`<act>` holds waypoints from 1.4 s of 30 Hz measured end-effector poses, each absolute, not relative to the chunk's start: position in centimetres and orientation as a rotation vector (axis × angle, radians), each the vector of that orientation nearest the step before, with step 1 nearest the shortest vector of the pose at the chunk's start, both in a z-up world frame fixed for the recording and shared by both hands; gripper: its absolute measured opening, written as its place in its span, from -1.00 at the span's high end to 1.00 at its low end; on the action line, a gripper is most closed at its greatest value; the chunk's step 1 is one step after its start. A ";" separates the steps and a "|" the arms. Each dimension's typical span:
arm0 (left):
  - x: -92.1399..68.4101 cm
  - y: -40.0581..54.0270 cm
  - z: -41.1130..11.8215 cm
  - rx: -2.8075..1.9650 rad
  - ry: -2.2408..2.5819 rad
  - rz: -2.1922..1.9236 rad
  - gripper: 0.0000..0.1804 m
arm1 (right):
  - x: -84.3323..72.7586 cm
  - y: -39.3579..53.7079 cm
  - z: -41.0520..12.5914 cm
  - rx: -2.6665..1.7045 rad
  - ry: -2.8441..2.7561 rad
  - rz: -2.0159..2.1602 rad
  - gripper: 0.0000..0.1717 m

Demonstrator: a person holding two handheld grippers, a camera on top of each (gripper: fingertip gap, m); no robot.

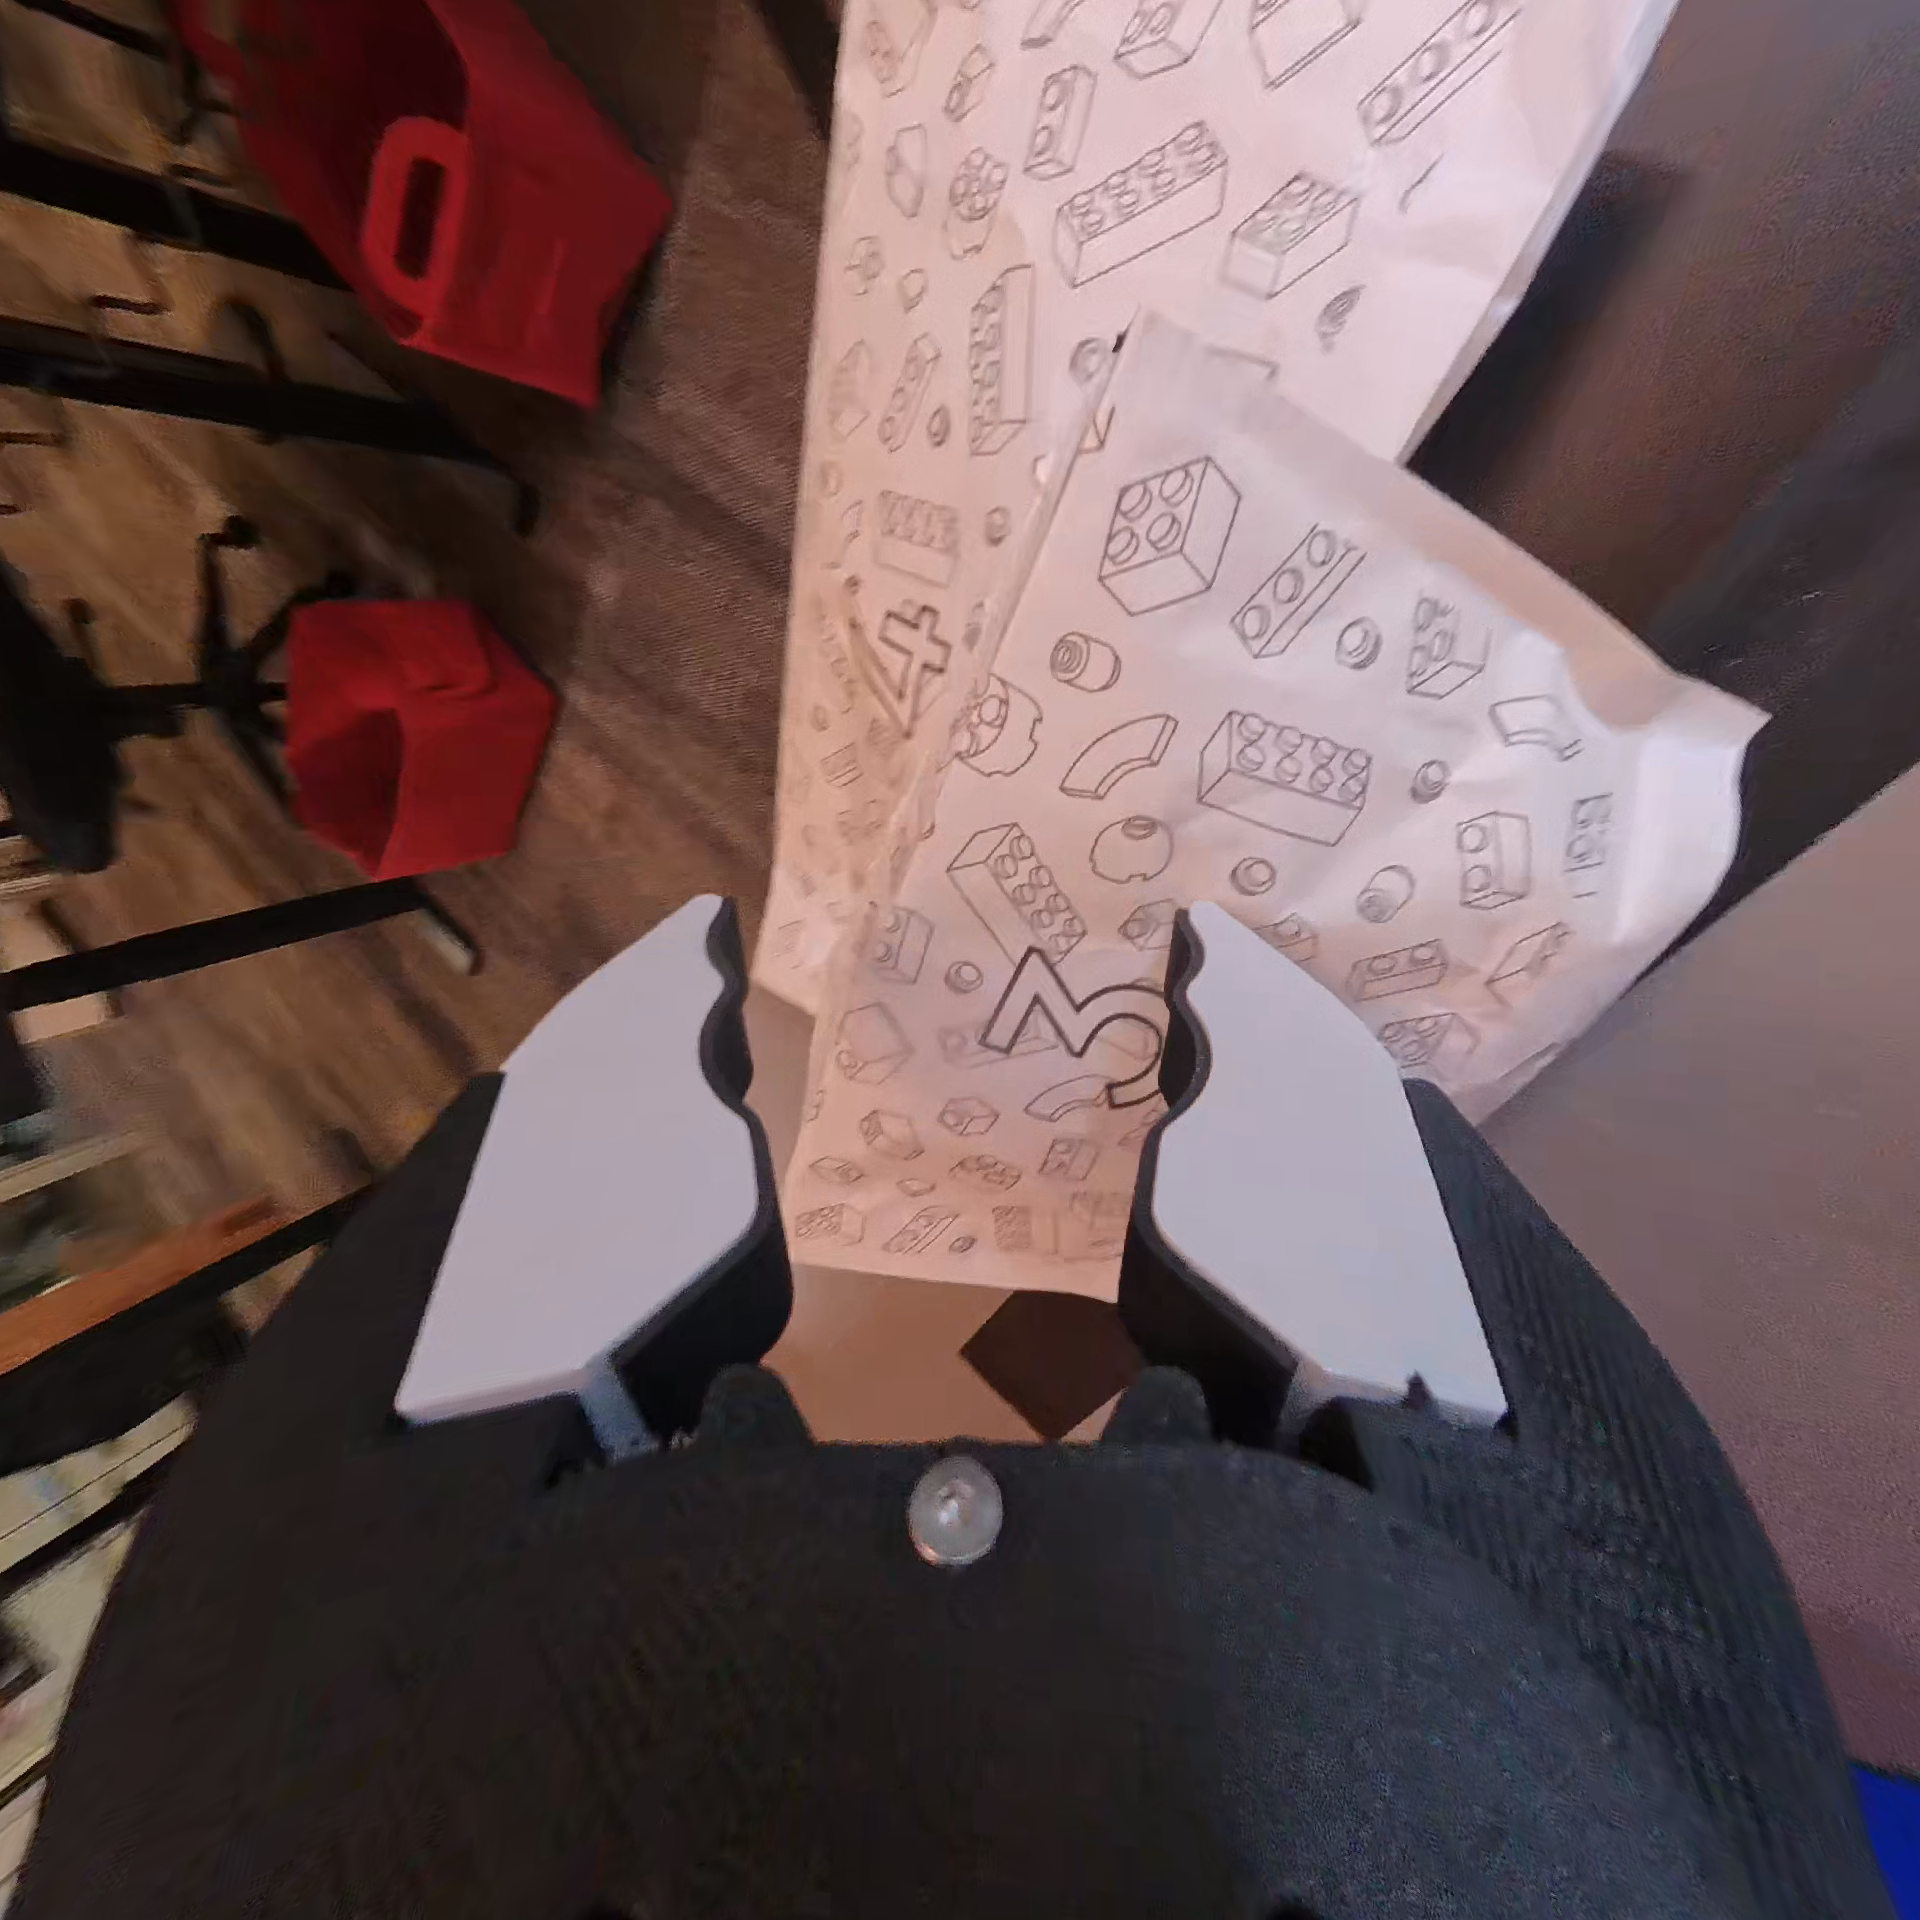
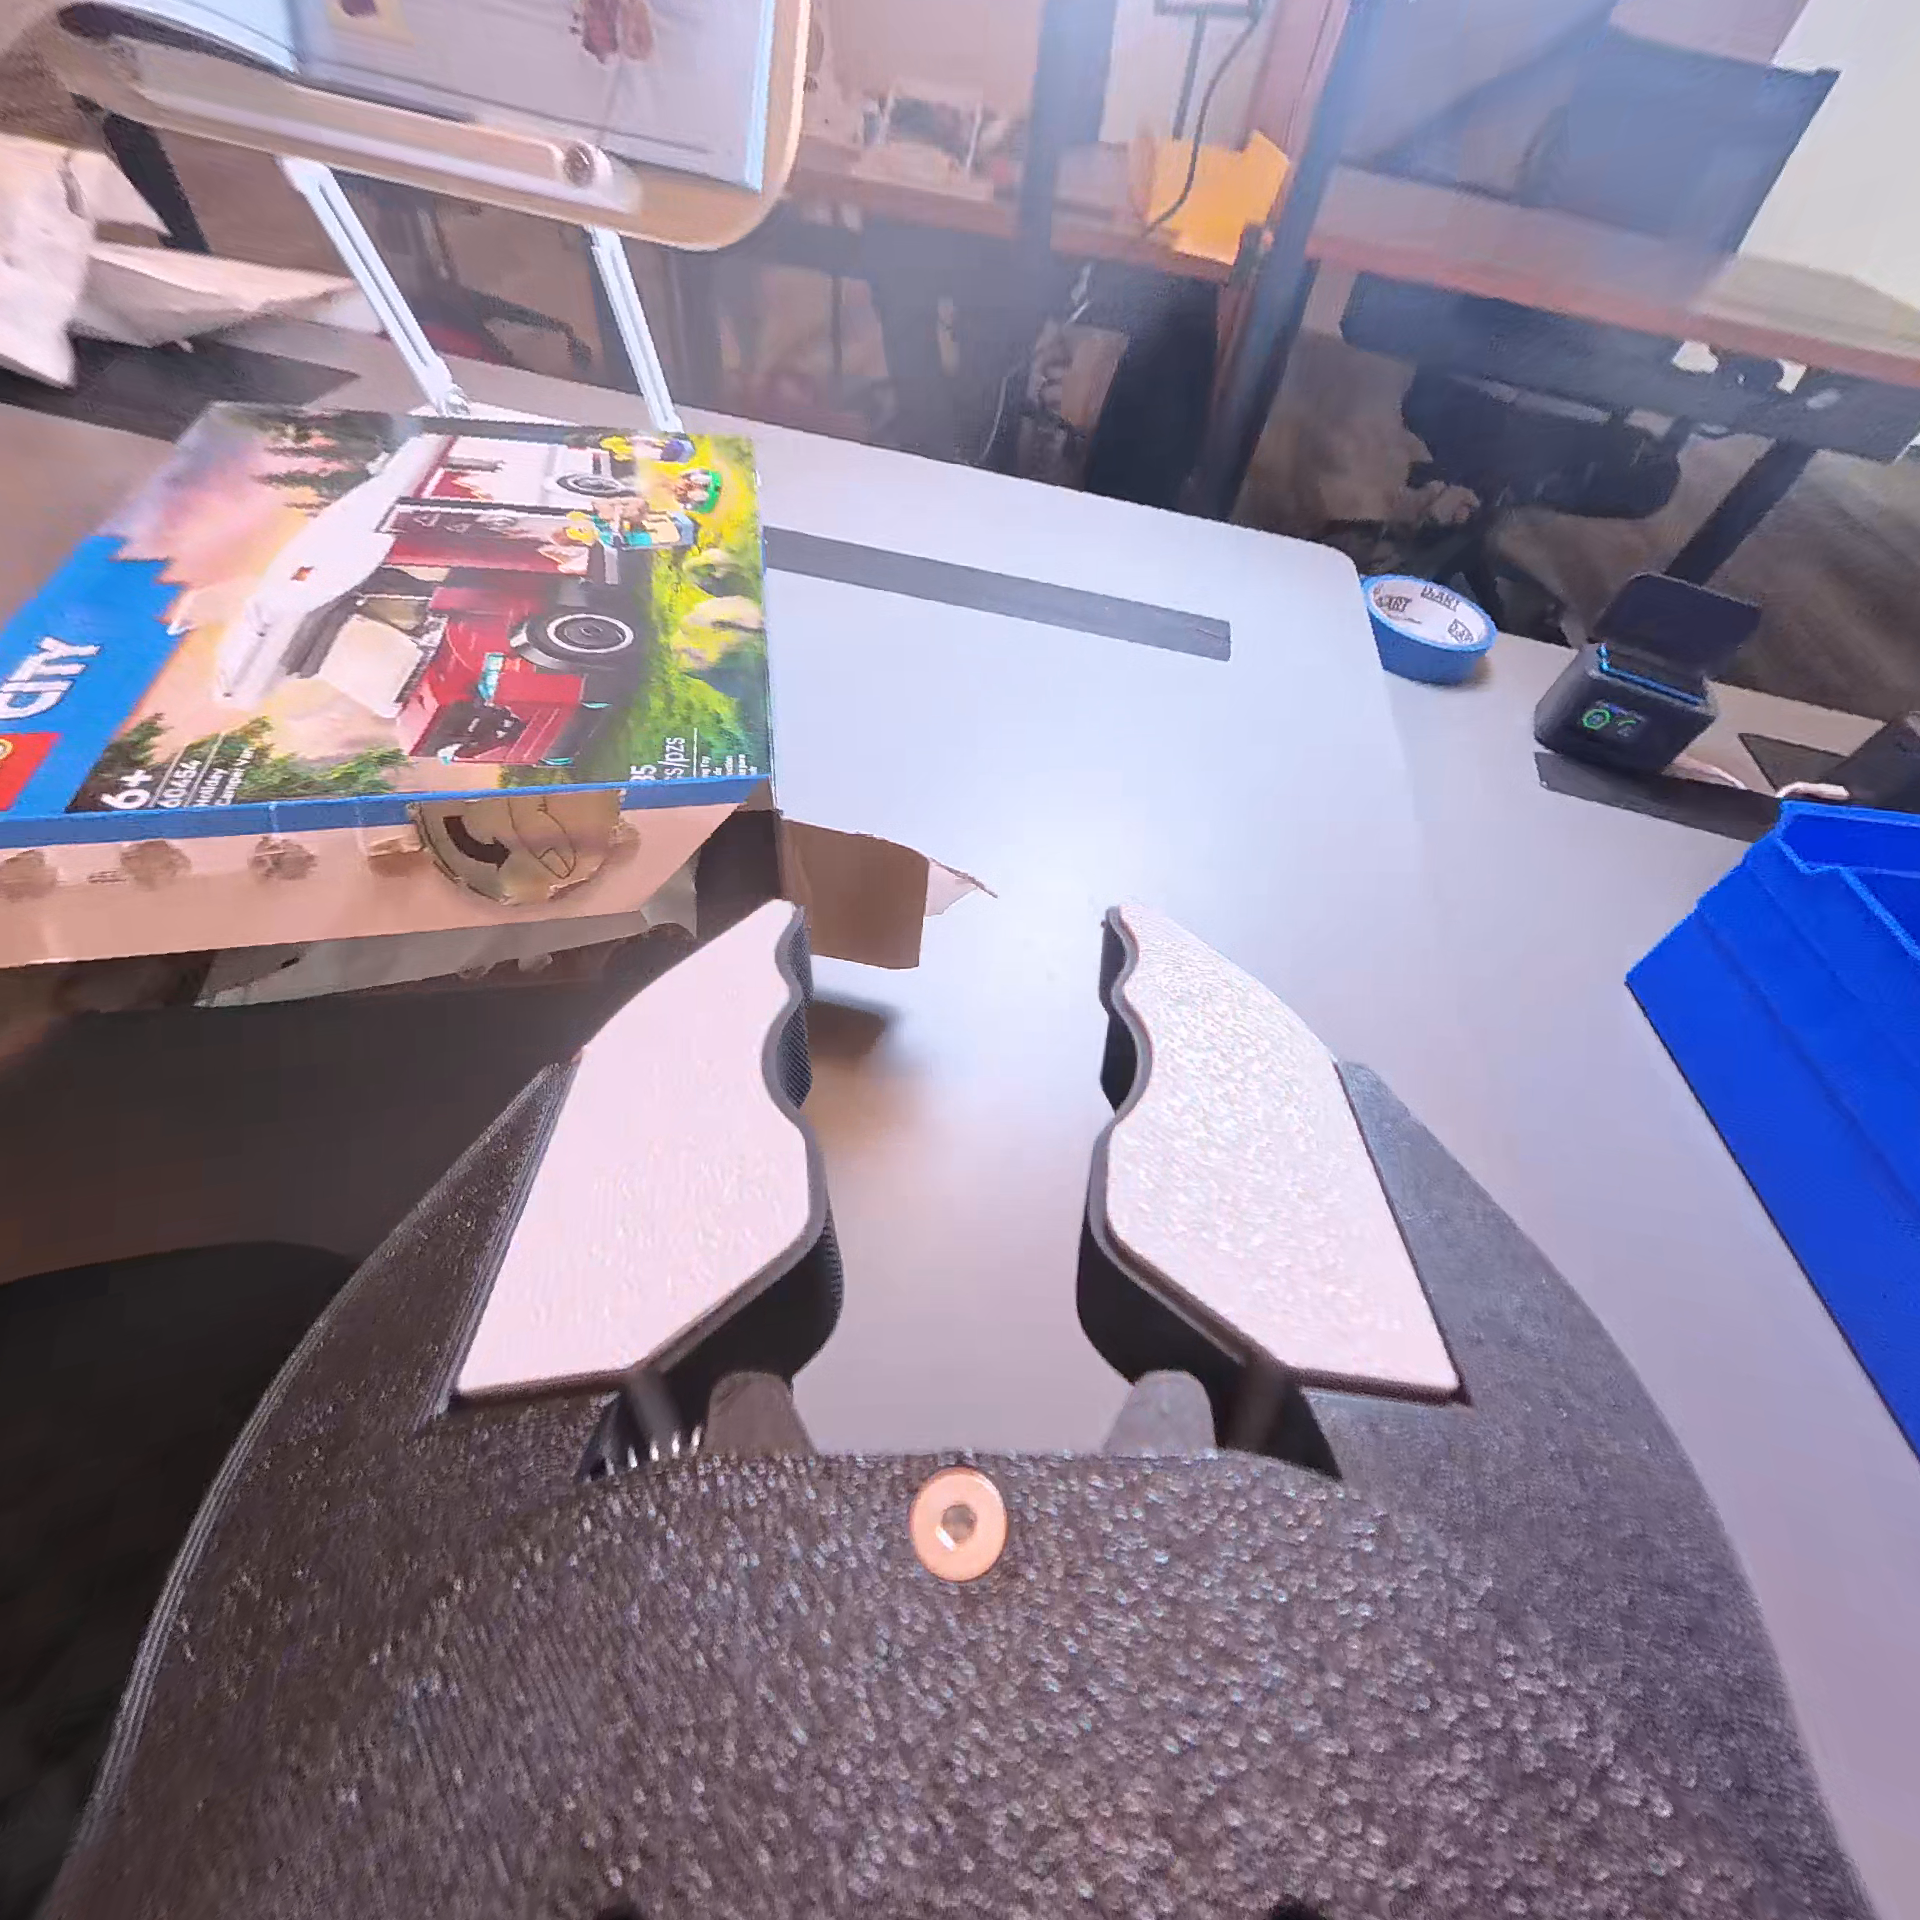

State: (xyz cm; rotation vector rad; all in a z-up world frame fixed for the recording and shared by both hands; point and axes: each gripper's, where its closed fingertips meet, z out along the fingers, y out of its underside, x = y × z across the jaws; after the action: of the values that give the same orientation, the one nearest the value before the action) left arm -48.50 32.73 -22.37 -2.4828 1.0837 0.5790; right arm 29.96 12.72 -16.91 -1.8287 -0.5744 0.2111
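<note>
White paper bag [image 1: 1195,831] beyond spread left tongs [image 1: 956,966], right tongs [image 2: 951,966] spread over grey table [image 2: 1143,779]

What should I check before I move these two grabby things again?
1. Left tool open: ok, its jaws are spread wide.
2. Left tool holding nothing: cannot tell for sure; the white paper bag printed with bricks lies between the fingers, with a gap on the left side.
3. Right tool open and empty: ok, only the grey table shows between its fingers.
4. Toy box flap open: ok, it sticks out near the right tool's left finger.
5. Blue bin clear of the right tool: ok, it sits off to the side.
</note>
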 end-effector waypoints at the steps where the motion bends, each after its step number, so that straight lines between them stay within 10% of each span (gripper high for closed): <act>1: -48.0 32.7 -22.9 -2.514 1.084 0.480 0.17 | 29.9 12.9 -17.0 -1.837 -0.577 0.200 0.38; 8: -46.4 29.7 -22.9 -2.513 1.252 0.392 0.97 | 28.8 13.0 -16.3 -1.803 -0.588 0.207 0.41; 24: -29.9 12.7 -10.1 -2.099 1.376 0.446 0.98 | 25.9 7.1 -15.5 -1.671 -0.717 0.431 0.40; 37: 3.6 -1.0 -9.6 -1.441 1.681 0.242 0.99 | 11.9 -3.6 -7.1 -1.275 -1.164 0.591 0.04; 42: 9.0 -2.5 -9.6 -1.262 1.831 0.251 0.99 | 11.8 -3.1 -7.4 -1.248 -1.290 0.495 0.27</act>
State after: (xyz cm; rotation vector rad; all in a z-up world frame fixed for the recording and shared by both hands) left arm 8.95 -2.47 -9.62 -1.2623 1.8306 0.2512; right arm 11.77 -3.10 -7.37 -1.2480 -1.2901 0.4946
